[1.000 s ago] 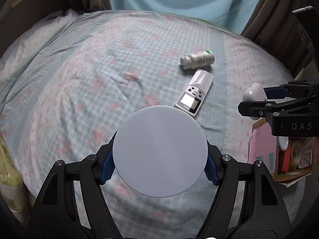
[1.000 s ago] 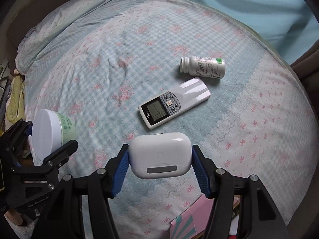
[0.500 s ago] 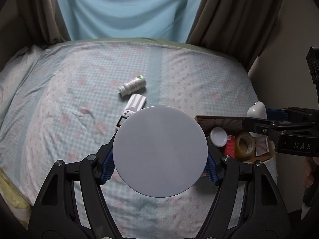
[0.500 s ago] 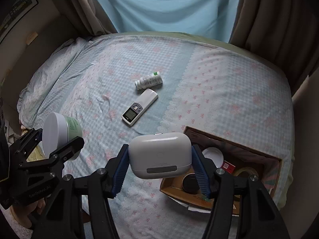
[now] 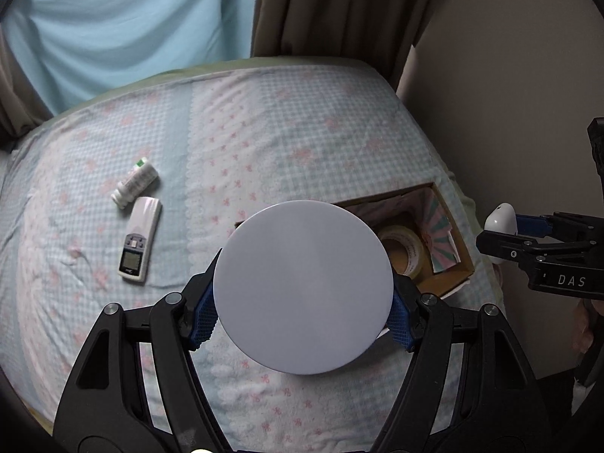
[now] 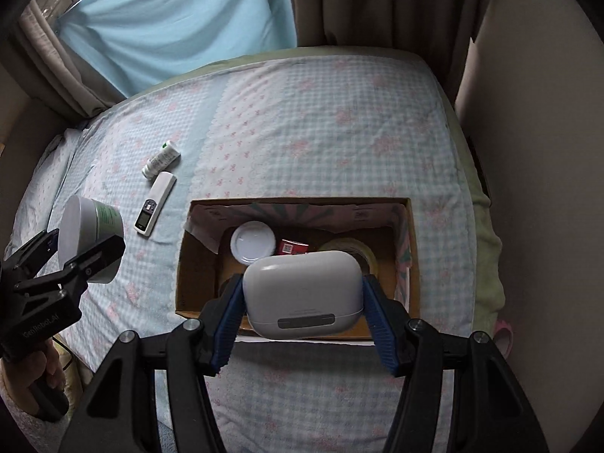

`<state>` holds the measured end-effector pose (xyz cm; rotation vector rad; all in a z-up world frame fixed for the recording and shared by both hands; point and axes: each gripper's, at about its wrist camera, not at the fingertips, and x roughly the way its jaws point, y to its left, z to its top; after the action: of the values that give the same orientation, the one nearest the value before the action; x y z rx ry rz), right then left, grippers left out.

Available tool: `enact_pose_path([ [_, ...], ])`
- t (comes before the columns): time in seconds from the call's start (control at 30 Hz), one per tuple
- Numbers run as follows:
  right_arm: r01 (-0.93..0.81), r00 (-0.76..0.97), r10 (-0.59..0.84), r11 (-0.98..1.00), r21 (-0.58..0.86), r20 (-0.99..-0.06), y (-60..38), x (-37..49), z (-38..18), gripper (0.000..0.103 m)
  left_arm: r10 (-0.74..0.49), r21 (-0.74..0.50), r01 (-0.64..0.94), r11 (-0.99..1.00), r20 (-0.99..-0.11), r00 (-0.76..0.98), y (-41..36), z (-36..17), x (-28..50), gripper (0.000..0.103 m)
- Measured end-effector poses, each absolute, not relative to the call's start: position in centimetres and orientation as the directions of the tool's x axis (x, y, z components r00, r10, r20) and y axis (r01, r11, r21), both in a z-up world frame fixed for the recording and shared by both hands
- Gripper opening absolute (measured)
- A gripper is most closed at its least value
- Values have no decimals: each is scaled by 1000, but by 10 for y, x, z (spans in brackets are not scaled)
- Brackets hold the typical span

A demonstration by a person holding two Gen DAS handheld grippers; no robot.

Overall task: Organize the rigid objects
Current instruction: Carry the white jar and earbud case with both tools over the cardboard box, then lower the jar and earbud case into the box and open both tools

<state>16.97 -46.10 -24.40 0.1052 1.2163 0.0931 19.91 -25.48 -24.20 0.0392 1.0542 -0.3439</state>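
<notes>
My left gripper [image 5: 302, 309] is shut on a round white jar [image 5: 302, 287] with a green label, also seen from the side as the jar [image 6: 90, 238] in the right wrist view. My right gripper [image 6: 304, 313] is shut on a white earbud case [image 6: 304, 294], held above the open cardboard box [image 6: 413, 260]. The same box [image 5: 462, 249] lies just behind the jar in the left wrist view. Still on the bed lie a white remote [image 5: 139, 239] and a white pill bottle [image 5: 134, 185] on its side.
The box holds a white lid [image 6: 252, 243], a red pack [image 6: 292, 247] and a tape roll [image 5: 402, 249]. It sits near the right edge of the checked bedspread [image 6: 339, 132]. Curtains [image 6: 177, 26] hang behind the bed, and a wall [image 6: 536, 151] closes the right side.
Both grippers swung right and rose, carrying the jar and the case from over the remote and bottle to over the cardboard box. The grips stayed the same.
</notes>
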Motion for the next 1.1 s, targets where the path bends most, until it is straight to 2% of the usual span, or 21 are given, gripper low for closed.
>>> enact_pose_path([
  [0.27,47,294,125,988,145,-948,-499,174,-287,56,-263,-118,386,915,-900,349,-314,-286,221,69],
  [0.63,-38,314,100,995,93,-944,-500,170,-354,56,-236,-109,456,883,-944,231,-367,-366,241,69],
  [0.83,-59,350,49,998,30,-935,-497,164,-372,56,-219,-106,470,876,-956,194,-379,-399,245,69],
  [1.1,-62,360,21,998,-2,-933,-498,156,-378,57,-170,-72,465,882,-970,173,-381,-415,239,70],
])
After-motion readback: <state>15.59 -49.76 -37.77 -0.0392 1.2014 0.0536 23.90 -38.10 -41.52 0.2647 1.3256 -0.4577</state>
